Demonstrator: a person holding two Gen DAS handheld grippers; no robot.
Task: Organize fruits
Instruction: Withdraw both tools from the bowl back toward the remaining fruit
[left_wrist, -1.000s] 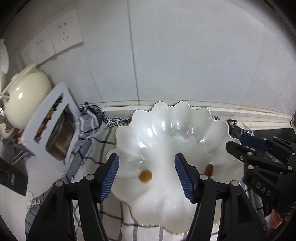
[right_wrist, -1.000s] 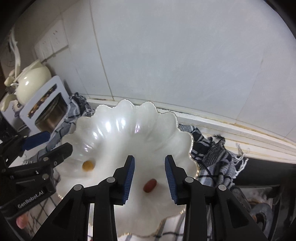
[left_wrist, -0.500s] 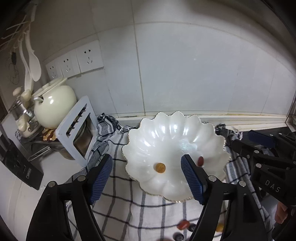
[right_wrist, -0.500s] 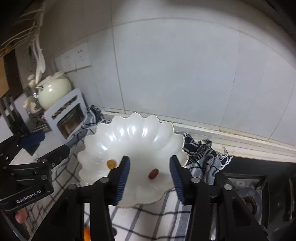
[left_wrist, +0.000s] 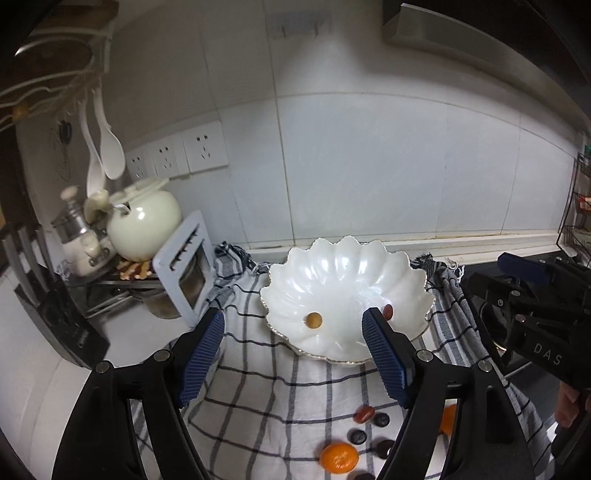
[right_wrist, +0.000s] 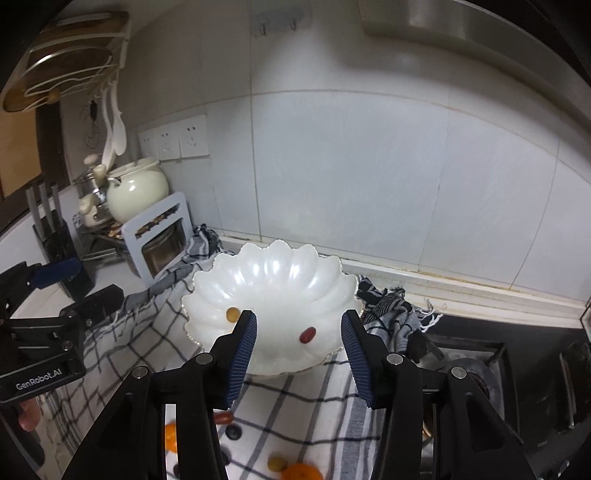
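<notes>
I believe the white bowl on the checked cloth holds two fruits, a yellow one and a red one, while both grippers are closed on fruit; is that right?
Not quite: in both wrist views the left gripper and right gripper are open and empty. The bowl on the cloth does hold the yellow fruit and red fruit.

My black left gripper with blue ribbed pads (left_wrist: 293, 350) and matching black right gripper (right_wrist: 299, 350) both hang tilted downward, jaws parted and empty.
</notes>
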